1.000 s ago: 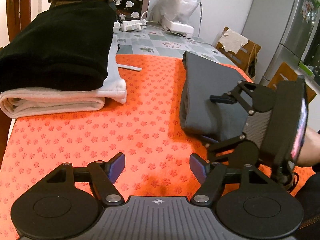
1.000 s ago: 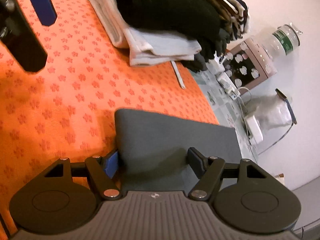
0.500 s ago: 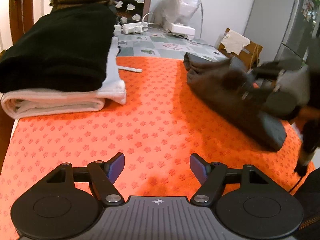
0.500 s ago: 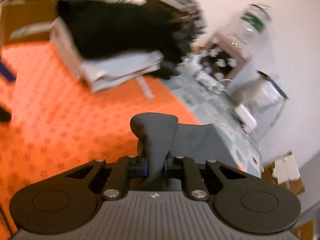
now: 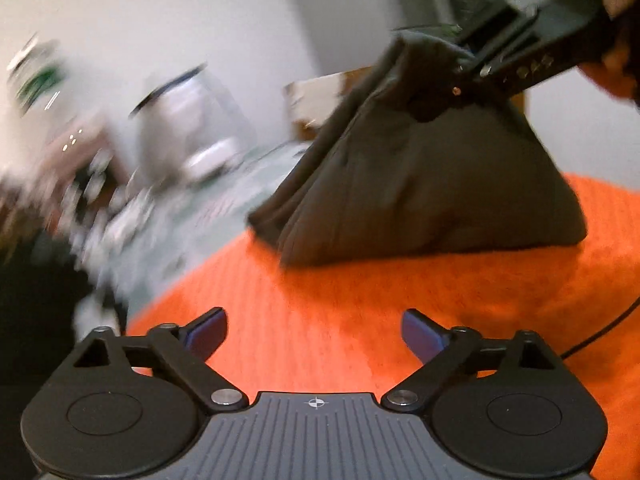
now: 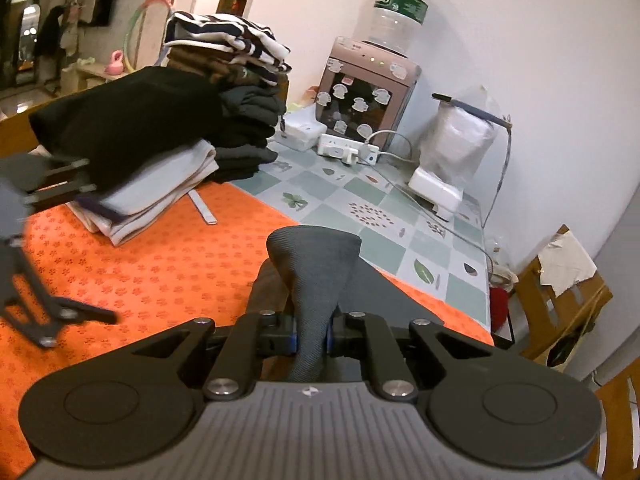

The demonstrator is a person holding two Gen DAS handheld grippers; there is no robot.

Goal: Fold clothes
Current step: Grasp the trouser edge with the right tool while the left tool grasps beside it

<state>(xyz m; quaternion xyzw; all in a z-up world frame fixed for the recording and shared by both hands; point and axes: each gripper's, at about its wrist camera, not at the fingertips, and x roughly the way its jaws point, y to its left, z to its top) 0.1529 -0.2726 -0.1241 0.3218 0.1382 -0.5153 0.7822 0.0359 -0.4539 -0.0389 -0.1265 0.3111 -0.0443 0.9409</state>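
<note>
Clearly the grey garment [image 5: 432,184] is soft and limp: lifted by one pinched fold, it hangs in a tent shape with its lower edge trailing on the orange cloth [image 5: 360,300] that covers the worktop. We judge it light but floppy, several layers thick, and not slippery. A bunched edge or corner is the place to take it, with a second hold on the free hanging corner to keep the folds from sliding apart.

Our right tongs [image 6: 312,338] are clamped on a gathered ridge of the garment, which fans out above the pads. A second ago they stood wide around the garment as it lay flat on the orange cloth; now it hangs raised.

Our left tongs [image 5: 314,332] stand spread, with nothing between them, low over the orange cloth, short of the garment; their jaws have just been opening wider. The stack of folded clothes [image 6: 132,140] sits beyond the garment, towards the far left.
</note>
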